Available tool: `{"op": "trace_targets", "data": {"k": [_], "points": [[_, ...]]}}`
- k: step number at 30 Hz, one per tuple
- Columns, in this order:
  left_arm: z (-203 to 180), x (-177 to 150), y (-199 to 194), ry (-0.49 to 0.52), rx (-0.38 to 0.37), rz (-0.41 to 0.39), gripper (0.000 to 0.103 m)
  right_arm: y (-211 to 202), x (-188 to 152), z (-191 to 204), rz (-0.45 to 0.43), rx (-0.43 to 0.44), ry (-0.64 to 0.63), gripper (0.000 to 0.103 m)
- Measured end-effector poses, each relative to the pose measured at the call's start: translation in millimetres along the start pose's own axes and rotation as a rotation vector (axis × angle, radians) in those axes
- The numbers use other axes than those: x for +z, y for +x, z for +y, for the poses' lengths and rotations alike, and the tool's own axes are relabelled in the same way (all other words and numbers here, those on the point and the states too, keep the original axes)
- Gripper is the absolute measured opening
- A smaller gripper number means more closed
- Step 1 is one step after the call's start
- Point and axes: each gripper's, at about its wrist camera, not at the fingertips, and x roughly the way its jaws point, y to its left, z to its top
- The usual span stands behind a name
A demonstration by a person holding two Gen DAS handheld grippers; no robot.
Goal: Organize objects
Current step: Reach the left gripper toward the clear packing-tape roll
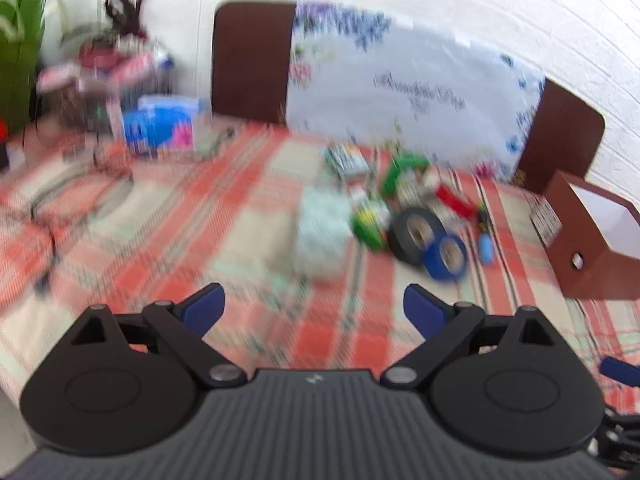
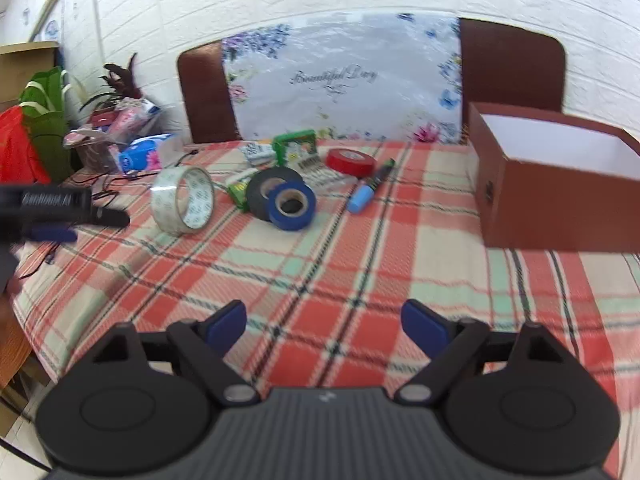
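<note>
Mid-frame on your plaid tablecloth (image 2: 320,272): clear tape roll (image 2: 183,200), black roll (image 2: 262,192), blue roll (image 2: 292,205), red roll (image 2: 351,162), apparently a marker (image 2: 370,188). Brown box (image 2: 560,184) at right edge. Left gripper (image 1: 314,308) and right gripper (image 2: 324,322) both gape, nothing between.

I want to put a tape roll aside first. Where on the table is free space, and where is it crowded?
Free: the plaid cloth between the right gripper and the blue tape, and beside the brown box. Crowded: around the black tape, clear tape and red tape.
</note>
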Motion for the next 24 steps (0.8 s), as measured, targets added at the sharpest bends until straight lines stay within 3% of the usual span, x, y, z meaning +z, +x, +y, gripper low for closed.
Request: {"op": "trace_targets", "data": {"k": [2, 4, 7, 9, 11, 12, 18, 20, 24], "points": [[14.6, 19.5, 16.8, 0.015, 0.002, -0.039, 0.097, 3.0, 7.2, 6.0, -0.016, 0.009, -0.011, 0.085], [29.6, 32.1, 39.3, -0.030, -0.014, -0.015, 0.096, 2.7, 9.5, 11.4, -0.033, 0.017, -0.007, 0.085], [31.4, 36.7, 70.1, -0.076, -0.116, 0.042, 0.094, 3.3, 4.2, 19.5, -0.023, 0.011, -0.046, 0.086], [18.7, 35.7, 86.4, -0.064, -0.128, 0.082, 0.078, 5.9, 0.3, 22.2, -0.002, -0.003, -0.065, 0.086], [7.9, 35.1, 95.0, -0.087, -0.210, 0.111, 0.056, 3.7, -2.3, 21.7, -0.005, -0.013, -0.065, 0.087], [-1.9, 34.0, 95.5, -0.091, -0.236, 0.132, 0.053, 2.0, -3.2, 20.5, -0.009, -0.019, -0.065, 0.087], [-78.6, 10.4, 67.0, 0.056, -0.446, 0.194, 0.056, 1.2, -5.8, 3.8, -0.007, -0.062, -0.010, 0.089], [-77.1, 4.1, 50.6, 0.080, -0.512, 0.205, 0.056, 1.0, -6.6, -0.2, -0.003, -0.069, -0.006, 0.089], [-33.4, 16.7, 16.4, 0.065, -0.500, 0.112, 0.057, 4.7, -3.5, -3.6, 0.000, -0.072, -0.041, 0.089]]}}
